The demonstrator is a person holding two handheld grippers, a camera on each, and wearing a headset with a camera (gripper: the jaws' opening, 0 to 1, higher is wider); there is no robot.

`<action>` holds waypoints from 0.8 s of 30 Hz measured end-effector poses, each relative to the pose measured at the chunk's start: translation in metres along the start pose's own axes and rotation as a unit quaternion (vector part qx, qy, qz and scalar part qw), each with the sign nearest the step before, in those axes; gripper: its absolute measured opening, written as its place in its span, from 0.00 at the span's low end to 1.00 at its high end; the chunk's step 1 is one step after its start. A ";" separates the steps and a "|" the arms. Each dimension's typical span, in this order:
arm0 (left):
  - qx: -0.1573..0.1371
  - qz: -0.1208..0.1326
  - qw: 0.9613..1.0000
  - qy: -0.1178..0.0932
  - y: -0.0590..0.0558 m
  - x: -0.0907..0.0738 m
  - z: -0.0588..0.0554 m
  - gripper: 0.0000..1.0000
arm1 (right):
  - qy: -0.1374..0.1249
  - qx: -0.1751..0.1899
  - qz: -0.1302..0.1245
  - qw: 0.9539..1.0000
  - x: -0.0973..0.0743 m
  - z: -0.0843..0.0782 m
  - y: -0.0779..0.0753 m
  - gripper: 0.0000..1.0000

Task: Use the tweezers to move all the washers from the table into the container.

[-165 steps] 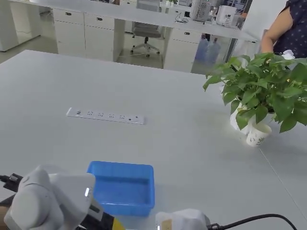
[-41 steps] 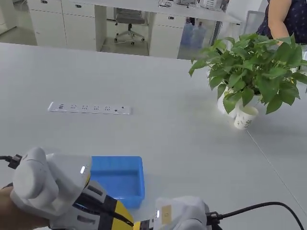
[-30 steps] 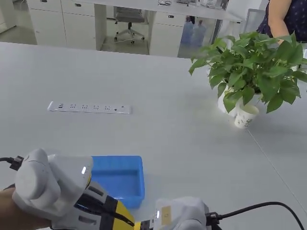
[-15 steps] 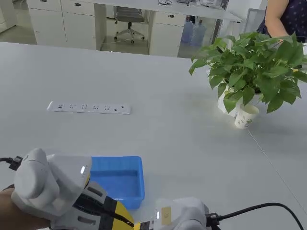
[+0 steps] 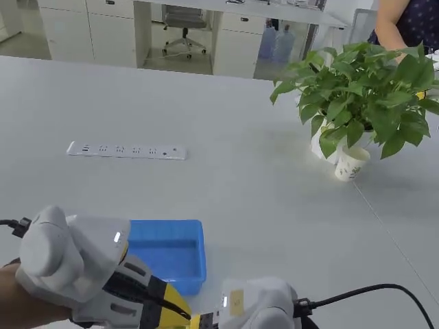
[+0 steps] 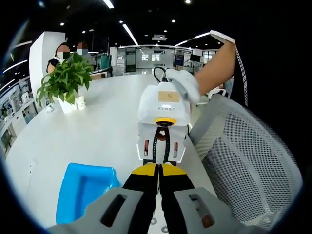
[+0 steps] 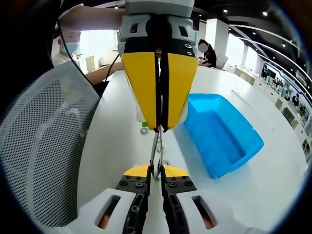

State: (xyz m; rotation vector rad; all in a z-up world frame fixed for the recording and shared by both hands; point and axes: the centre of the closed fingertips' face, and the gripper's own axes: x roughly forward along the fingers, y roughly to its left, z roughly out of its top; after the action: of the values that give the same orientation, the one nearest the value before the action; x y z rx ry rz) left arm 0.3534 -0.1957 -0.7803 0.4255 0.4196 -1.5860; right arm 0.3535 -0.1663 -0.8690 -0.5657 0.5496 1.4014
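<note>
The thin metal tweezers [image 7: 155, 151] span between the two grippers, which face each other tip to tip at the table's near edge. My right gripper [image 7: 156, 171] is shut on their lower end. My left gripper [image 7: 159, 126], with big yellow jaws, comes in from the top of the right gripper view and is shut on the other end. In the head view the left gripper [image 5: 175, 310] sits at the bottom left and the right gripper [image 5: 209, 321] at the bottom centre. The blue container [image 5: 168, 250] stands just beyond them and looks empty. Small washers [image 7: 144, 130] lie on the white table under the tweezers.
A white power strip [image 5: 127, 150] lies mid-table. A potted plant [image 5: 363, 103] and a paper cup [image 5: 350, 168] stand at the far right, with a person [image 5: 405, 20] behind. A grey mesh chair [image 7: 44, 146] is close behind the near table edge [image 6: 195, 161].
The headset has tipped a little, so the scene sits slightly lower. Both grippers stay at the near edge, tip to tip, beside the blue container.
</note>
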 end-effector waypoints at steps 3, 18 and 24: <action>-0.001 0.000 1.000 0.001 0.001 -0.001 0.000 0.03 | 0.001 0.002 0.000 1.000 0.000 0.000 0.000 0.09; -0.003 -0.007 1.000 0.004 0.002 0.000 -0.001 0.03 | 0.000 0.015 -0.003 1.000 0.000 0.000 -0.001 0.09; -0.006 -0.007 1.000 0.004 0.004 0.000 -0.001 0.03 | 0.003 0.006 -0.004 1.000 0.000 0.000 -0.002 0.11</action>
State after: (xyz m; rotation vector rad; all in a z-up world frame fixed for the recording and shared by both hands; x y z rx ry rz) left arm 0.3578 -0.1955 -0.7813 0.4204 0.4395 -1.5949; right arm 0.3550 -0.1663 -0.8688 -0.5617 0.5587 1.3880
